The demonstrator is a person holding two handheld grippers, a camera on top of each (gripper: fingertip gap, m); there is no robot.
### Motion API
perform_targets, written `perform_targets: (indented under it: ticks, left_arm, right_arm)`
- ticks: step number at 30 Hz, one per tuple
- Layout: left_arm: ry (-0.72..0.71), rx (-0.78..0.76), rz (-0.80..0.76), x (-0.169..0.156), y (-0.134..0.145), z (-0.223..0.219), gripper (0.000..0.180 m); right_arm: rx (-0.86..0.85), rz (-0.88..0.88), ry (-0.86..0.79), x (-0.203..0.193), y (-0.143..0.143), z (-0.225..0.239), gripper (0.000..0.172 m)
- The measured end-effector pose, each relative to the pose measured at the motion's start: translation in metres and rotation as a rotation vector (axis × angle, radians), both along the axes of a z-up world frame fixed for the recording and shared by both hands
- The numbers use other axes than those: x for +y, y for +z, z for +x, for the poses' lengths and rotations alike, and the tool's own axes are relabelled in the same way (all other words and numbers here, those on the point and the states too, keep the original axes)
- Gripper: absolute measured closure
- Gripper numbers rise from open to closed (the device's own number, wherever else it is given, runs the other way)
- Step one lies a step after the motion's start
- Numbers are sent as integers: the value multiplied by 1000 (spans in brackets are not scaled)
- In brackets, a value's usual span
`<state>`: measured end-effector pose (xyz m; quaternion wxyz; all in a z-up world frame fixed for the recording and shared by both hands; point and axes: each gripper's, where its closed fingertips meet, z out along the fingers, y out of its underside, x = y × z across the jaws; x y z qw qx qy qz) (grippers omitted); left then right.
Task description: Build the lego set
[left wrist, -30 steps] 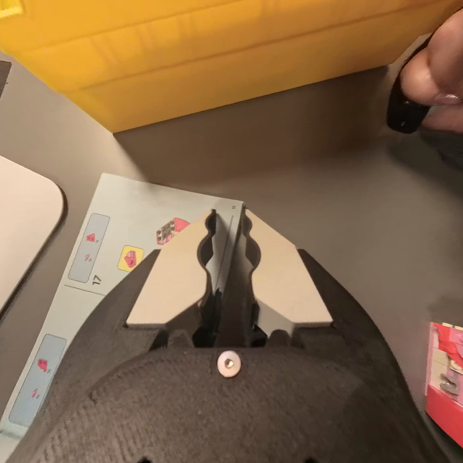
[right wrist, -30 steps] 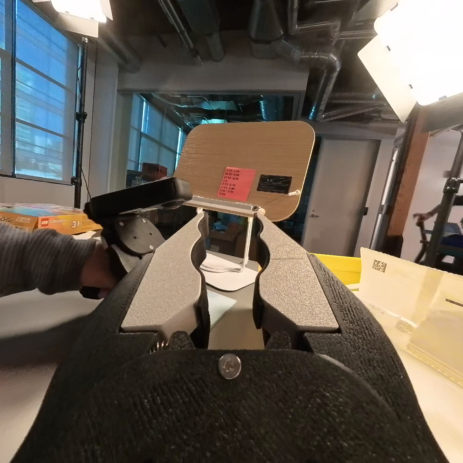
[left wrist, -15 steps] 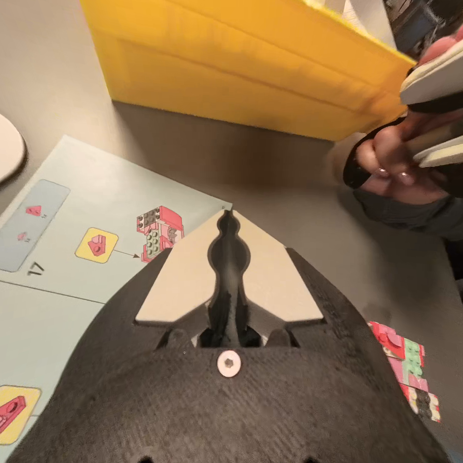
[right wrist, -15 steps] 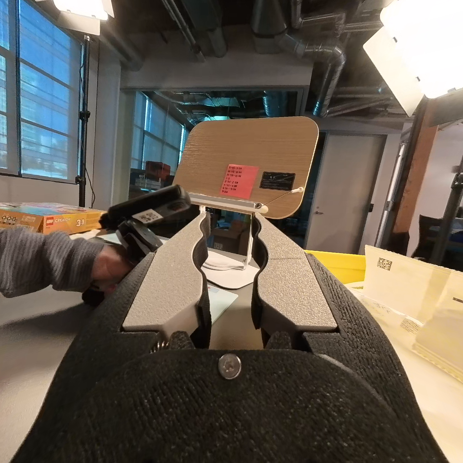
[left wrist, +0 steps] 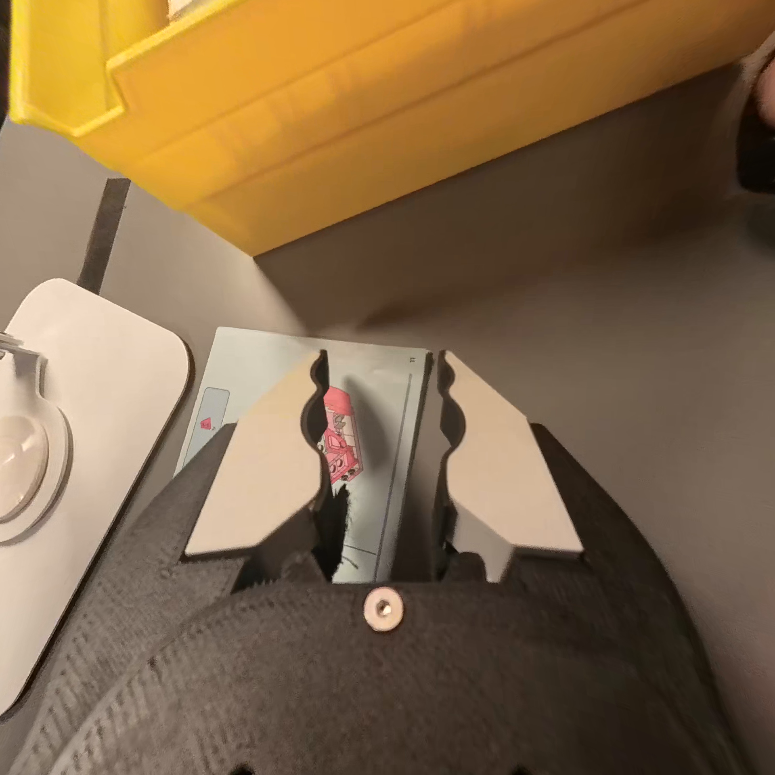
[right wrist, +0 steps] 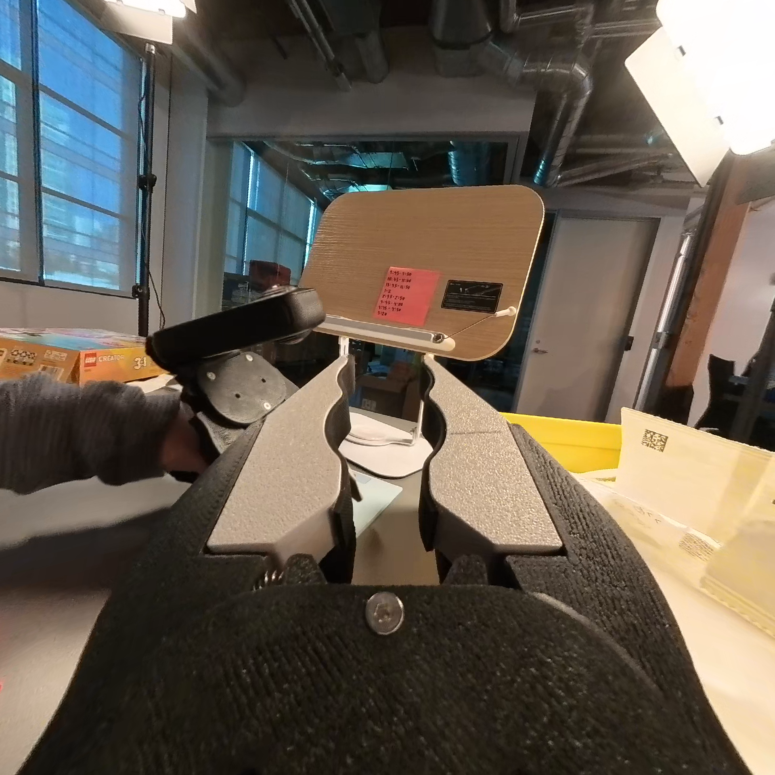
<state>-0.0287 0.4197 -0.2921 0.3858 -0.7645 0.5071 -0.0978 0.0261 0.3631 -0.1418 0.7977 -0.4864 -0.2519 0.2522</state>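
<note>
My left gripper [left wrist: 382, 356] is open and holds nothing. It hovers low over a pale blue instruction booklet [left wrist: 260, 356] that lies flat on the grey table, and the booklet's right edge runs between the two fingers. The right finger [left wrist: 495, 453] is over bare table. My right gripper [right wrist: 386, 365] is open and holds nothing. It is held up in the air and points at a wooden book stand [right wrist: 419, 251]. The left gripper [right wrist: 235, 331] also shows in the right wrist view, held by a hand in a grey sleeve [right wrist: 75, 427].
A yellow bin [left wrist: 335, 126] stands just beyond the booklet. The stand's white base [left wrist: 96, 402] is to the booklet's left. The stand board bears a pink note [right wrist: 407, 295]. Clear plastic bags [right wrist: 692, 482] lie at the right, and an orange toy box [right wrist: 63, 360] at far left. The left gripper's tips are roughly 15 cm from the right gripper's.
My left gripper's jaws closed fully over the booklet's corner, holding nothing visible, then opened wide; it swung back left over the booklet. My right gripper stayed nearly still, its jaws slightly narrower.
</note>
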Motion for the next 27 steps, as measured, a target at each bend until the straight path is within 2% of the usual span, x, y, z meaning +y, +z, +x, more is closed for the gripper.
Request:
perform_targets:
  ticks: [4, 9, 10, 11, 13, 22, 27]
  left_arm:
    - [5, -15, -17, 1, 2, -4, 146]
    - [36, -69, -80, 1, 4, -8, 160]
    - [44, -87, -95, 1, 5, -8, 166]
    - [55, -111, -102, 2, 7, -8, 180]
    - [85, -154, -98, 5, 12, -11, 180]
    - [124, -383, -272, -5, 18, -12, 180]
    - [123, -368, -326, -7, 6, -8, 180]
  right_arm:
    - [-5, -1, 4, 0, -1, -1, 144]
    - [-8, -7, 8, 0, -2, -2, 145]
    - [-10, -8, 10, 0, -2, -2, 145]
    - [-12, -9, 10, 0, -2, -3, 146]
    - [-15, -12, 12, 0, -3, -3, 146]
    - [-24, -18, 15, 1, -4, -4, 147]
    - [-26, -21, 19, 1, -5, -5, 148]
